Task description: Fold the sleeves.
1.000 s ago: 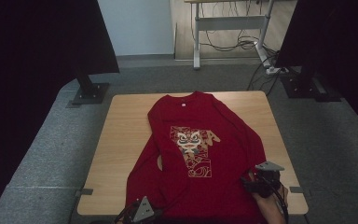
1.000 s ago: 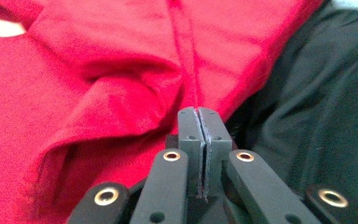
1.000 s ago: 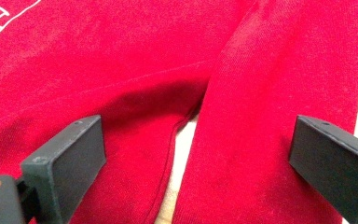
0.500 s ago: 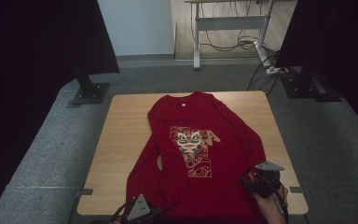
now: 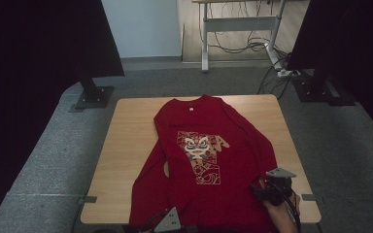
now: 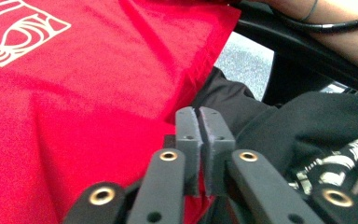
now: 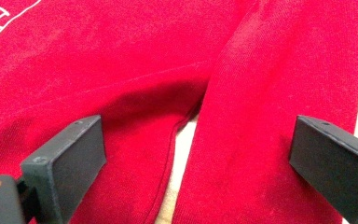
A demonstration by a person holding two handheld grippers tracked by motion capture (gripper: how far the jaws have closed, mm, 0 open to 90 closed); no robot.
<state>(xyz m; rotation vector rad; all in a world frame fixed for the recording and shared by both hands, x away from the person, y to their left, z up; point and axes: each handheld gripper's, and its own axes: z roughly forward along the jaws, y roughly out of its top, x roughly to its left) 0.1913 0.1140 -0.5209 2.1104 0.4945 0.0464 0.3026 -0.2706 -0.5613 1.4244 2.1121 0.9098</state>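
Although the red shirt (image 5: 204, 160) lies face up and spread across most of the wooden table (image 5: 126, 145), filling the middle of the high view with its collar toward the top and its hem at the bottom edge, nothing of a fold shows yet. Both sleeves run straight down beside the body, and the printed front is flat. The left gripper (image 6: 198, 123), at the bottom centre of the high view by the hem, has its jaws almost together; they have just been parting a sliver, and no cloth sits between them. The right gripper (image 7: 196, 158), at the lower right of the high view, stands with jaws wide over the shirt's side seam and one sleeve, pressing on nothing. I judge the work to be at its very start: laying out is done, while gripping, folding sleeves and body all remain.
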